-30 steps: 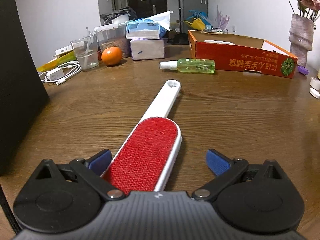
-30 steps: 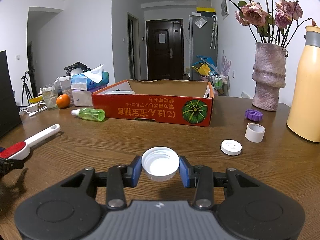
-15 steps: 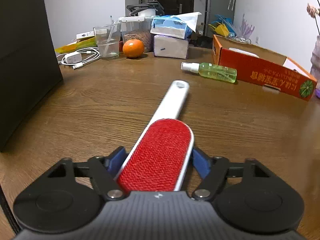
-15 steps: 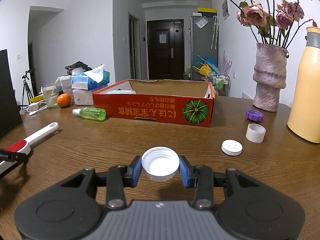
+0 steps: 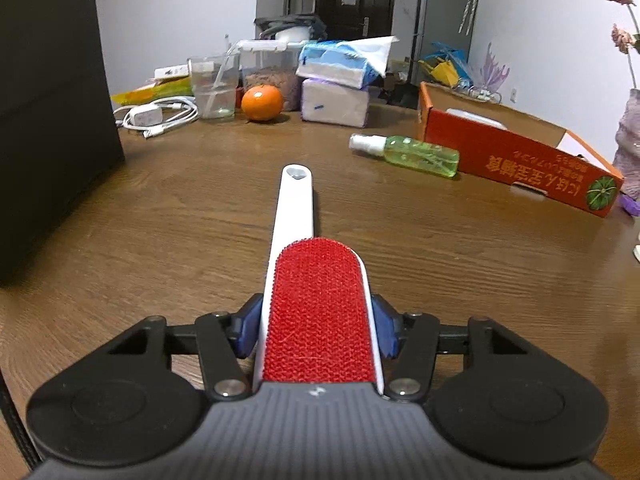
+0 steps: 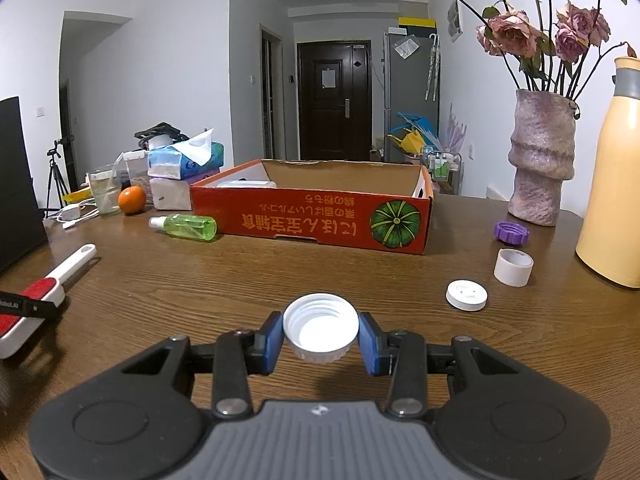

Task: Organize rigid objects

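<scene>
Lint brush lies on the counter near its front edge, handle pointing away; the left gripper has just been closing, and its fingers now pinch the red head, probably ready to lift. A spray bottle lies before the box, partly in the way. In the right view, the right gripper pinches a white cap mid-counter.
</scene>
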Demonstrator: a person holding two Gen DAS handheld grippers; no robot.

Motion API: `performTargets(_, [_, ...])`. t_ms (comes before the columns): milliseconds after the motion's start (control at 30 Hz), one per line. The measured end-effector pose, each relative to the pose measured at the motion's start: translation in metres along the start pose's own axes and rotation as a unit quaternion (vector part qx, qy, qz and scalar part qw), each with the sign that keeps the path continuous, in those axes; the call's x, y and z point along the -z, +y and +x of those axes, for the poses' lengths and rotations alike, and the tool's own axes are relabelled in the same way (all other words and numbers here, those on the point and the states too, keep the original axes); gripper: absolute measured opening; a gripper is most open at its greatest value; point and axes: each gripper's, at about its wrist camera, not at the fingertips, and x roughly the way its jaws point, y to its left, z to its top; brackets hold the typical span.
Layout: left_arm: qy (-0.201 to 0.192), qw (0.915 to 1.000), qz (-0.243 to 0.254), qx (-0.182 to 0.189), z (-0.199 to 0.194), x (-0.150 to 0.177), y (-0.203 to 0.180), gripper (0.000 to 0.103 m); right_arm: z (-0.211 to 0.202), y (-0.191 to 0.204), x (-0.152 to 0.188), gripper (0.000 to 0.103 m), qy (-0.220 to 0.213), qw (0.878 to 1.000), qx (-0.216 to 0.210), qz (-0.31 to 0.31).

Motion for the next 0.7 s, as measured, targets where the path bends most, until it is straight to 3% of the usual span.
performTargets(700, [-0.052,0.9976,0.025,0.038,-0.032,-0.010,-0.043,0.057,-0.011,0.003,-0.007,0.039,-0.020,1.000,-0.010,-0.005])
